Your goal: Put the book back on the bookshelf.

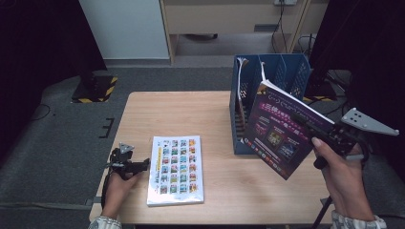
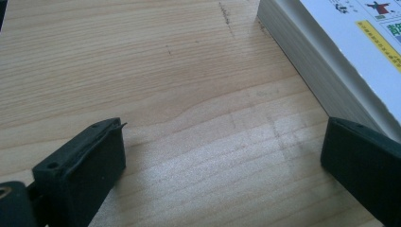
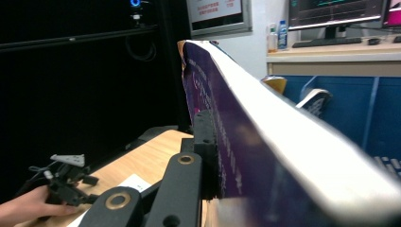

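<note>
Right tool (image 1: 305, 125) pinching purple book (image 1: 279, 131) (raised beside blue file rack (image 1: 286, 71)), left tool (image 1: 138, 166) spread beside white book (image 1: 174, 169)

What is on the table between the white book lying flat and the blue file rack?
Nothing: in the high view, only bare wooden table lies between the white book and the blue file rack.

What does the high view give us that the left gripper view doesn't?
High view alone: the right hand-held gripper shut on a purple book, lifted and tilted in front of the blue file rack; also the left hand resting at the table's near left corner.

Left gripper view alone: the left hand-held gripper with its jaws open, bare wood between them, and the page edges of the white book close up by one jaw.

Shared: the wooden table and the white book lying flat on it.
</note>
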